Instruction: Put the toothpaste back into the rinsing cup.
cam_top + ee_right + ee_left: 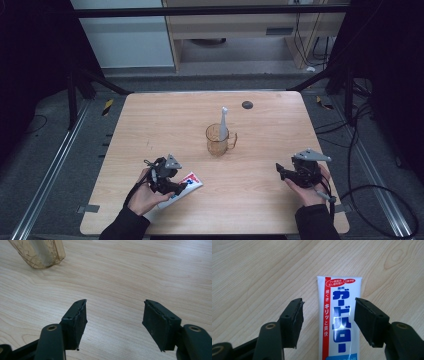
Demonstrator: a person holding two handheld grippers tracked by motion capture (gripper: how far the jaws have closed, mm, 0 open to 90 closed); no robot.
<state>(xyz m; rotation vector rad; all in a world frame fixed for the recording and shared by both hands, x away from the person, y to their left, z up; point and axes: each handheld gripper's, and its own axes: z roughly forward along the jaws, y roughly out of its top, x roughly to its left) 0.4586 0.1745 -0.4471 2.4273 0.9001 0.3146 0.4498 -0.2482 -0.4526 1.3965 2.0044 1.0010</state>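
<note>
- Two grippers work over a wooden table in the high view. The left gripper sits at the near left, its tips at a white toothpaste tube that lies flat on the wood. The right gripper hovers at the near right, well apart from everything. Near the middle stands an amber cup with a handle, and a white toothbrush stands upright in it.
- Left gripper view: the jaws stand spread on either side of the toothpaste tube, and both pads are clear of it with wood showing in the left gap. The tube's flat crimped end points away from the camera. I judge it light and soft, its glossy skin a bit slippery, so a hard squeeze would dent it or push paste toward the cap. A moderate pinch across the width at mid-body, where it is fuller, looks safest; the thin crimped end would give little to hold.
- Right gripper view: the right gripper has its jaws spread wide with nothing between them, over bare wood. The cup's base shows at the top left, well apart from the pads.
</note>
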